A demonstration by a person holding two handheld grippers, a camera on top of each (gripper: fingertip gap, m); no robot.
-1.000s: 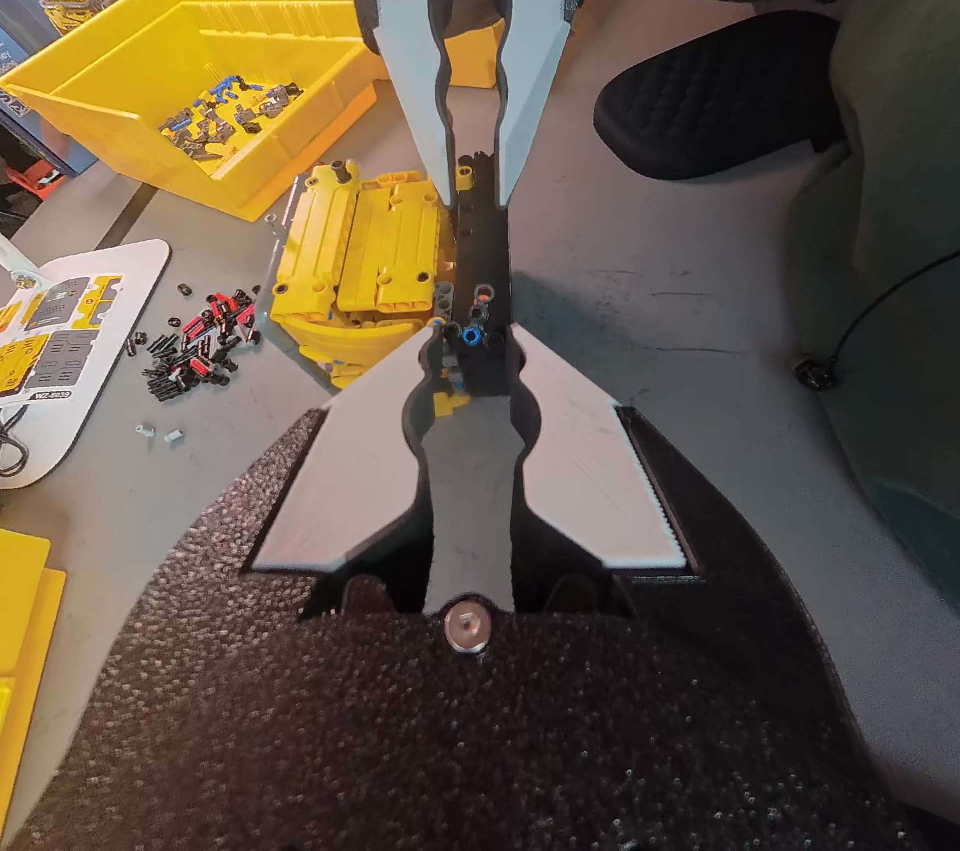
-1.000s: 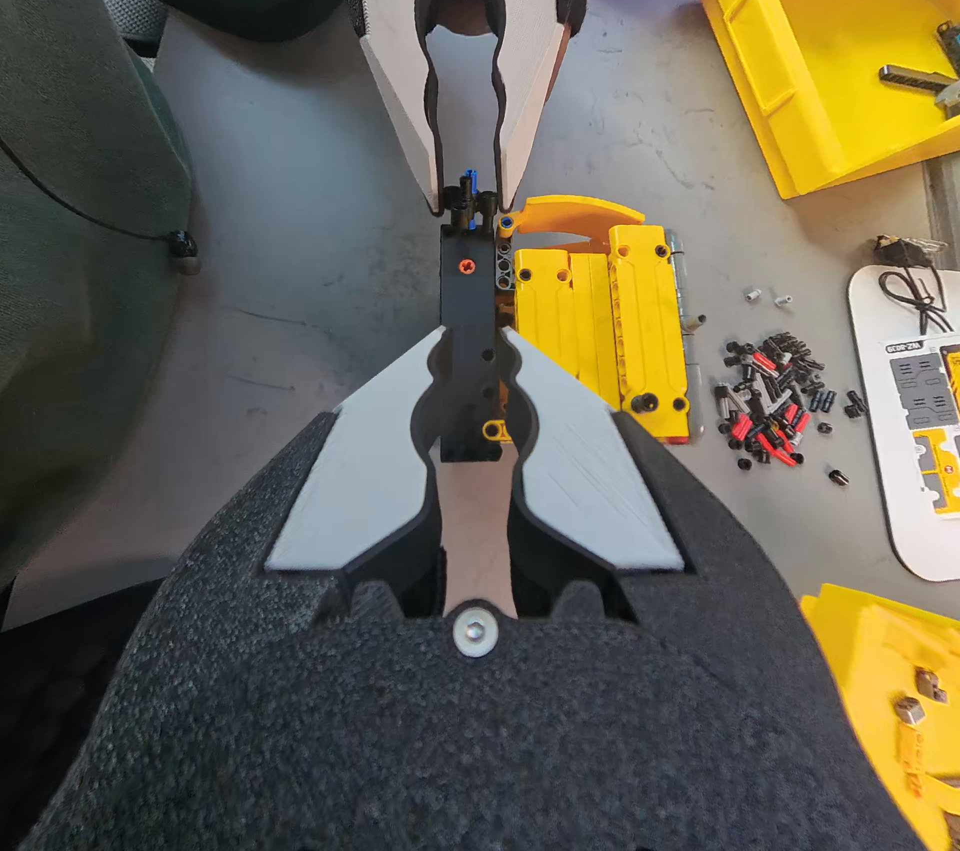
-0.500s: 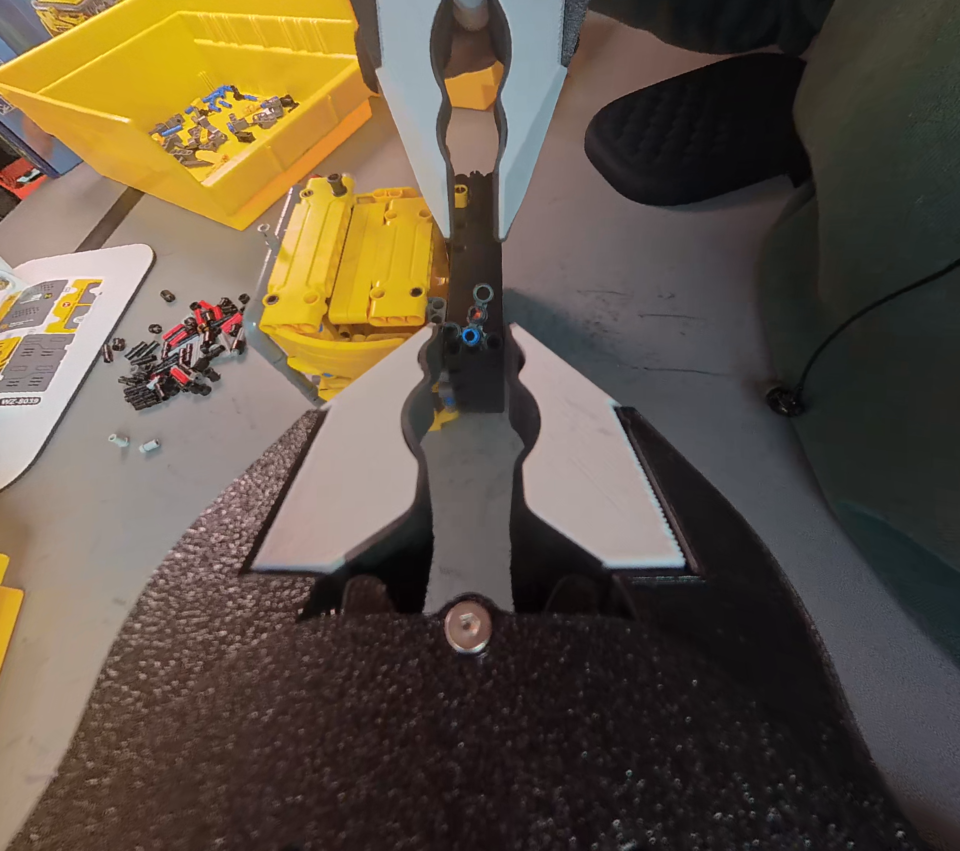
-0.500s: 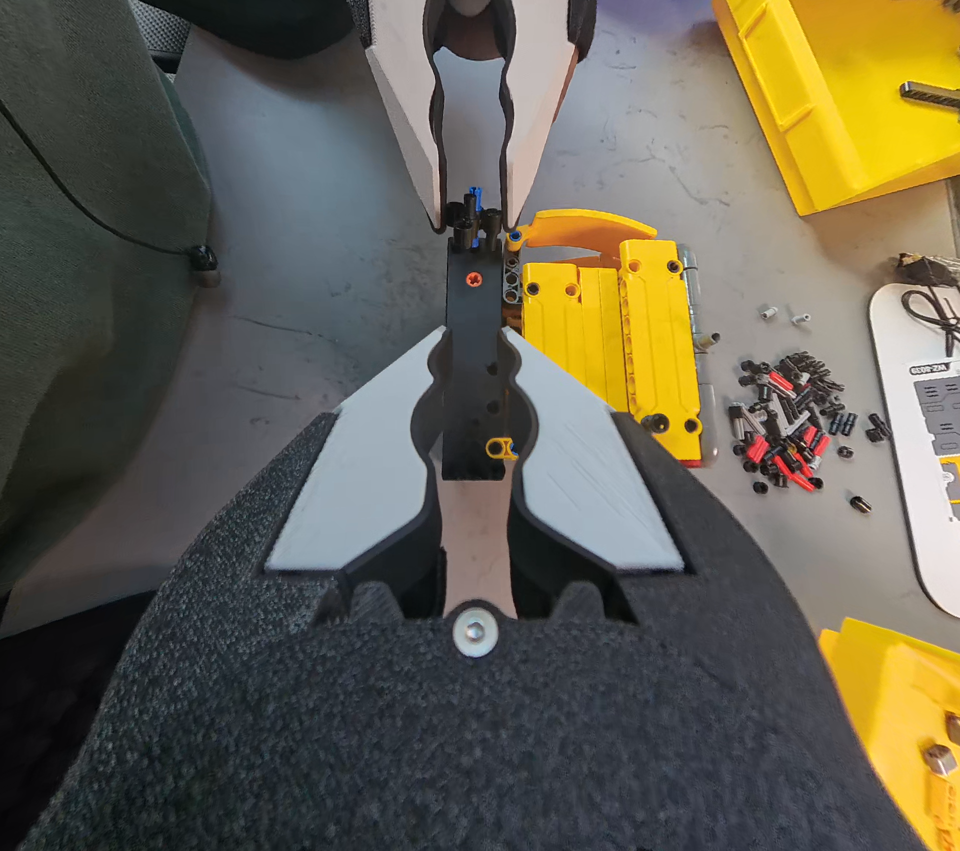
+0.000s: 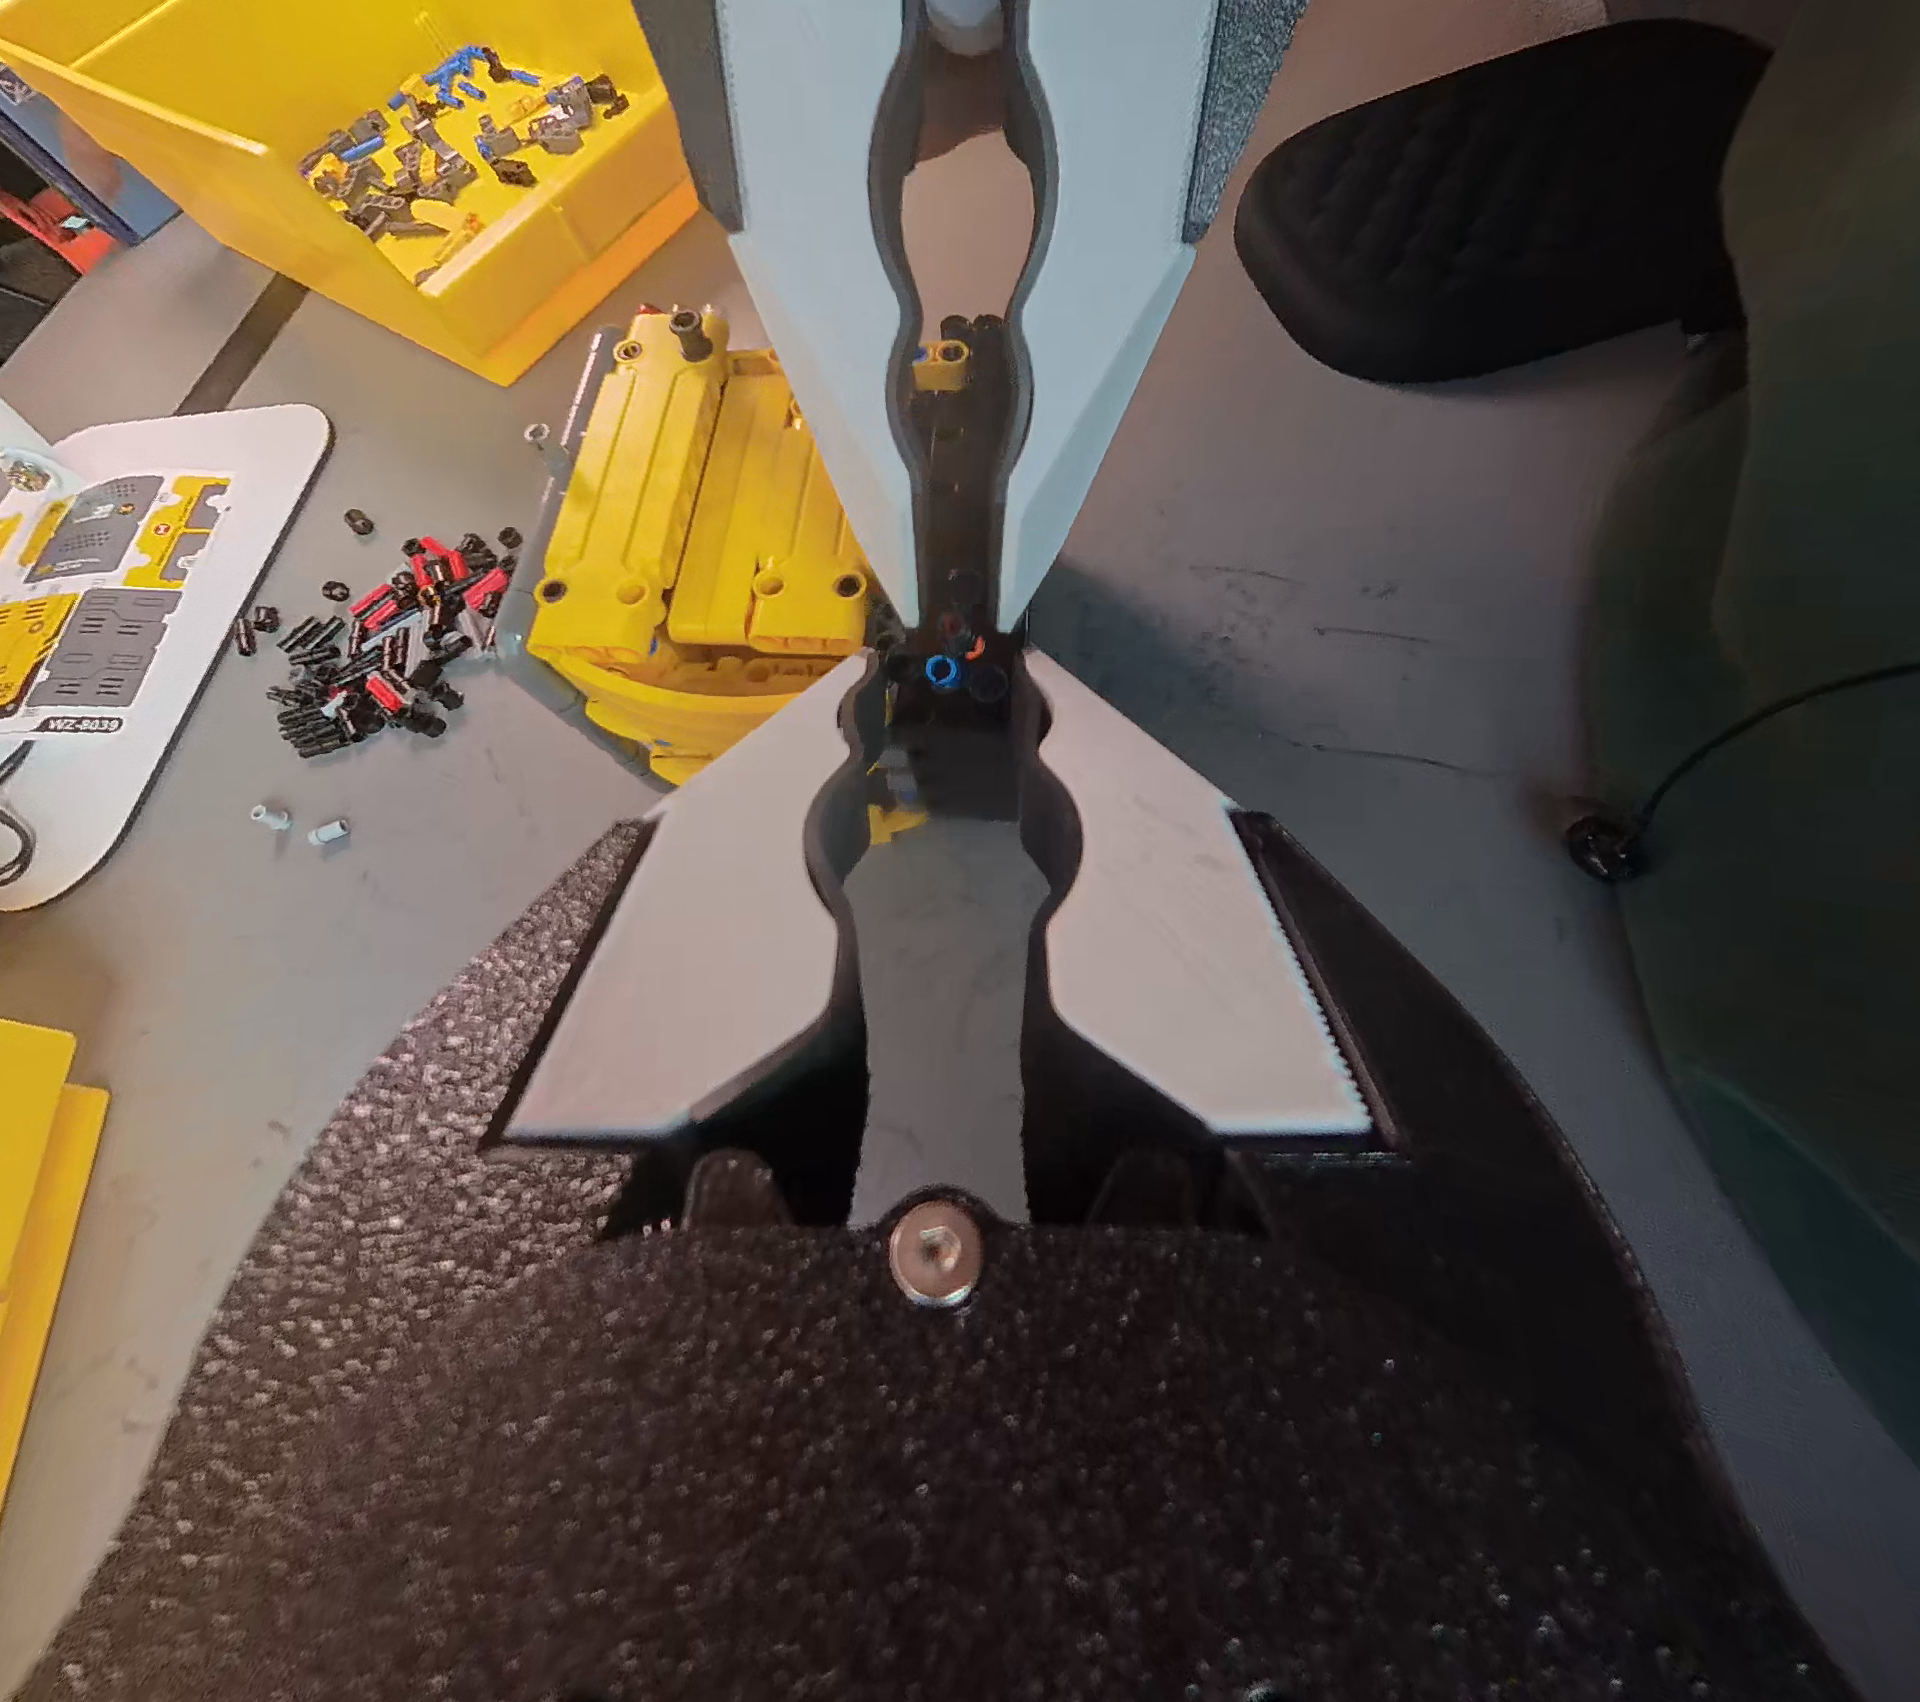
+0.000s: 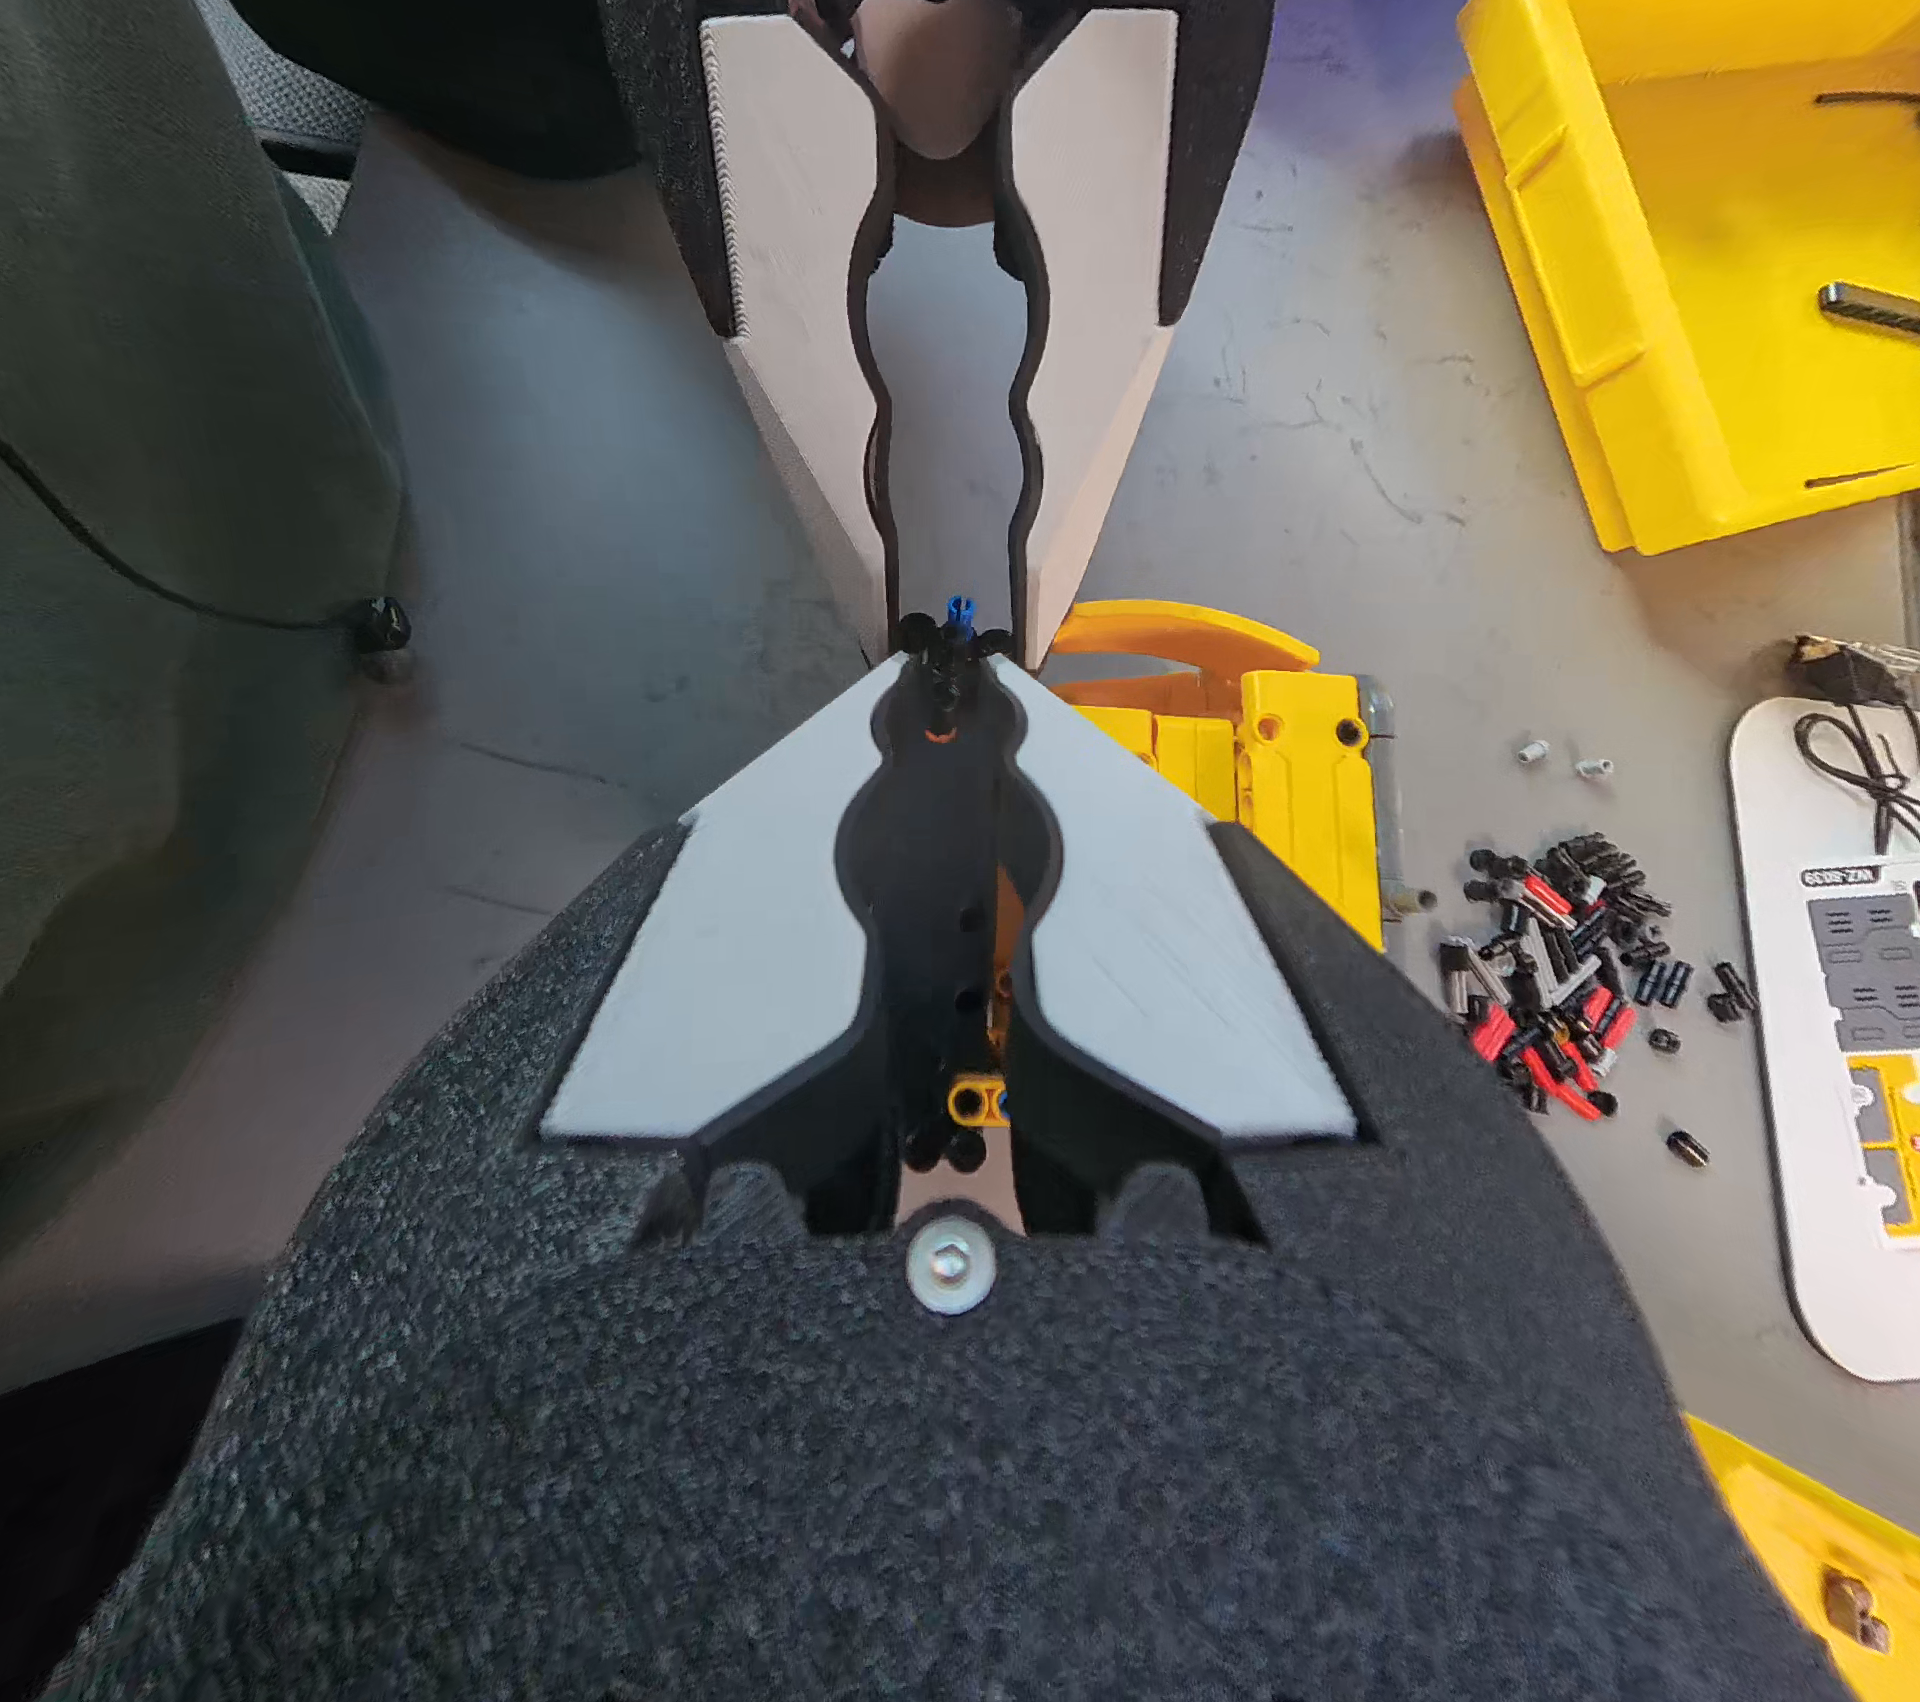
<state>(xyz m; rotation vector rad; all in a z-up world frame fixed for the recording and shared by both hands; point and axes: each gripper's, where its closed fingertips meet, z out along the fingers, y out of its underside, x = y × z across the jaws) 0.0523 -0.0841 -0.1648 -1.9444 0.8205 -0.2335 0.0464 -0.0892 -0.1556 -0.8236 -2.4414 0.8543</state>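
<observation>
Left gripper (image 5: 951,665) level, fingers pointing forward, jaws narrowed to slim gap, fingertips (image 5: 868,665) pressing both sides of something dark; right gripper (image 6: 945,665) opposite, pointing back at it, tip to tip, jaws likewise narrowed, clamping along full finger length.

grey table (image 5: 1299,696), yellow bin (image 5: 208,63), loose pins (image 5: 384,655), sticker sheet (image 5: 104,572)
</observation>
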